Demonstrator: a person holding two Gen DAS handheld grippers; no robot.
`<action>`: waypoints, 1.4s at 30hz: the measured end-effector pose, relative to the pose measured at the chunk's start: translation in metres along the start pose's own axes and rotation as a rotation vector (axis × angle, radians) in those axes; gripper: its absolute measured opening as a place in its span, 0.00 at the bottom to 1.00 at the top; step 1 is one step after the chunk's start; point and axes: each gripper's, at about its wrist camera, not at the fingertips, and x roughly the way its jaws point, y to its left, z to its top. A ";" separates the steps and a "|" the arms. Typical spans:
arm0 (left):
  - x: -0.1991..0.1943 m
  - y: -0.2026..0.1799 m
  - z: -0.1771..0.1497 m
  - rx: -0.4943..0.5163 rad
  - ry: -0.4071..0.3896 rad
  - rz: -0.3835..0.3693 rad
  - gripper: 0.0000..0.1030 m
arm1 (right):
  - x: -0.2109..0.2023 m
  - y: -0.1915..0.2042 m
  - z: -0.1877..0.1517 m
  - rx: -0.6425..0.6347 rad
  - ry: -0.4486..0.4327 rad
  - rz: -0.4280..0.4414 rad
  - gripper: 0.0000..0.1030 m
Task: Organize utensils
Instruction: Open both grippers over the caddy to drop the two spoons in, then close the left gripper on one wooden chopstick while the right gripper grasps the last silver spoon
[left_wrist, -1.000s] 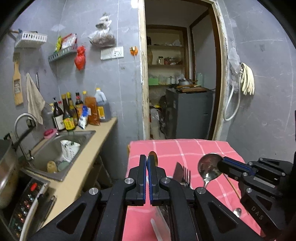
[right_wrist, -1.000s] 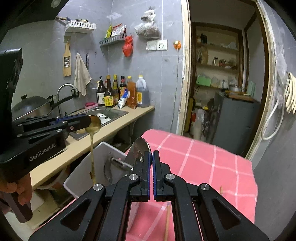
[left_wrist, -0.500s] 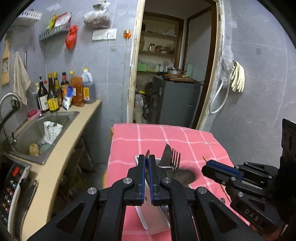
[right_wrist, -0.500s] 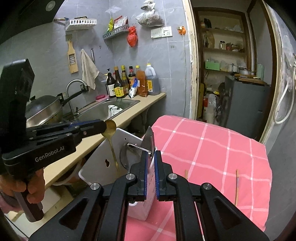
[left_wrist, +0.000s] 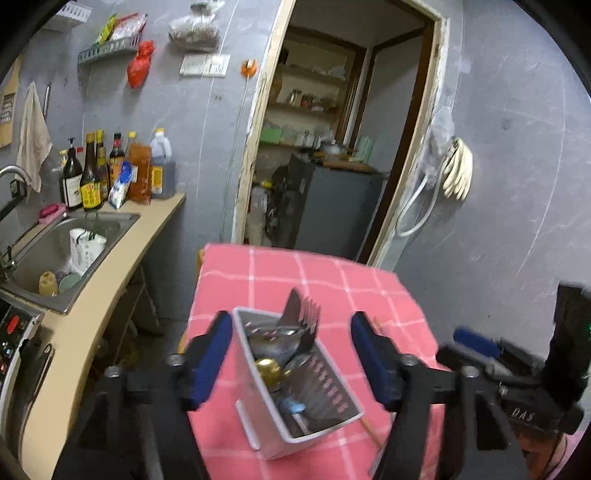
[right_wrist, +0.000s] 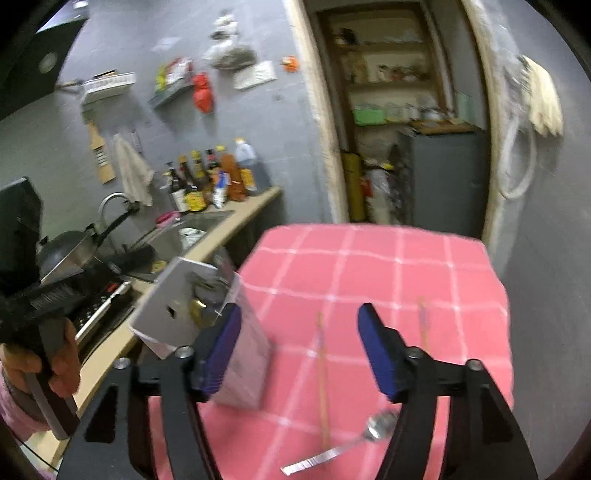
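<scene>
The left gripper (left_wrist: 291, 354) stood spread, its jaws having just opened, blue pads (left_wrist: 208, 360) holding nothing; the white caddy (left_wrist: 258, 417) sat between and just below them on the pink checked cloth (left_wrist: 332, 273), untouched as far as could be seen. Inside the caddy stood a fork (left_wrist: 308, 319), a knife blade (left_wrist: 291, 304), steel spoon bowls and a gold spoon (left_wrist: 269, 367), packed together. To the right in that view the body of the right gripper (left_wrist: 476, 341) carried the letters "DAS" (left_wrist: 522, 417). The right gripper (right_wrist: 299, 350) was likewise spread, jaws just opened and empty; in its own view the caddy (right_wrist: 177, 306) stood touching or just beside its left pad (right_wrist: 221, 350), which I could not tell apart. Between the right gripper's fingers lay a chopstick (right_wrist: 323, 373) on the cloth, a second chopstick (right_wrist: 423, 325) farther right near the other pad, and a steel spoon (right_wrist: 347, 443) low in the frame, close to the right finger. At the left edge a hand (right_wrist: 55, 354) gripped the left gripper's handle; its label was too blurred to read. Beyond the table, bottles (left_wrist: 92, 170) with yellow labels, unreadable, stood by the sink (left_wrist: 55, 254), and gloves (left_wrist: 458, 170) hung on the grey wall by the doorway.
</scene>
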 end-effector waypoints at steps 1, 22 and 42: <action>0.000 -0.005 0.001 0.006 0.001 -0.007 0.63 | -0.001 -0.007 -0.005 0.017 0.016 -0.014 0.63; 0.054 -0.135 -0.002 0.139 0.127 -0.178 0.74 | 0.005 -0.115 -0.104 0.353 0.234 -0.093 0.64; 0.161 -0.156 -0.053 0.043 0.372 -0.003 0.74 | 0.032 -0.178 -0.098 0.300 0.302 -0.069 0.64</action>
